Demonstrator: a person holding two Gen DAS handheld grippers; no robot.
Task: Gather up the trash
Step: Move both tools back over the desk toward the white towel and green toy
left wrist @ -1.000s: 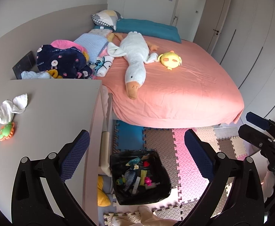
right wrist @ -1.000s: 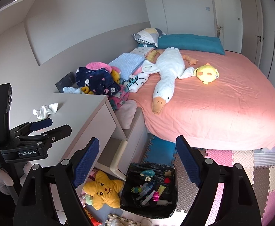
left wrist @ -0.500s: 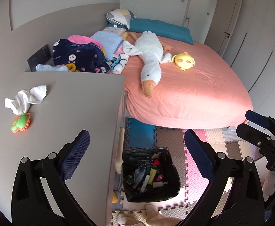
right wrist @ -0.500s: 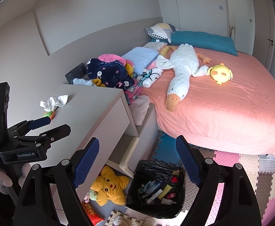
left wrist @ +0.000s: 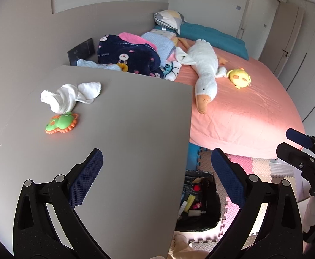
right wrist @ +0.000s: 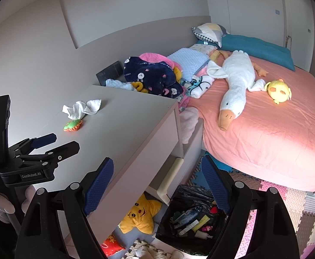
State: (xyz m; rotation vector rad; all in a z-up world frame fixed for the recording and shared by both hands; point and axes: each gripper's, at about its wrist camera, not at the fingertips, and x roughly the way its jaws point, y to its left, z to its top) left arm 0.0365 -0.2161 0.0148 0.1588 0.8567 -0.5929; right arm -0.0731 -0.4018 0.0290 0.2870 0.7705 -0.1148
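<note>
A crumpled white tissue [left wrist: 71, 96] [right wrist: 81, 108] lies on the grey cabinet top [left wrist: 125, 129] [right wrist: 125, 129], with a green and orange toy [left wrist: 61, 123] [right wrist: 72, 125] just in front of it. A black-lined trash bin [left wrist: 196, 224] [right wrist: 189, 191], holding several bits of rubbish, stands on the floor between cabinet and bed. My left gripper [left wrist: 156, 154] hangs open over the cabinet's near right edge, nothing between its fingers. My right gripper [right wrist: 157, 160] is open and empty too, above the cabinet's front corner and the bin. Each gripper shows in the other's view: left gripper [right wrist: 63, 141], right gripper [left wrist: 285, 141].
A bed with a pink sheet [right wrist: 276, 140] fills the right, carrying a white goose plush [right wrist: 235, 82], a yellow plush [right wrist: 279, 89] and a heap of blankets [right wrist: 153, 75]. A yellow star plush [right wrist: 140, 215] and a red packet [right wrist: 112, 245] lie under the cabinet. Foam mats [left wrist: 239, 207] cover the floor.
Both grippers have swung left towards the cabinet. Its top, with the tissue and toy, now fills much more of both views, and the bin has slid to the lower right.
</note>
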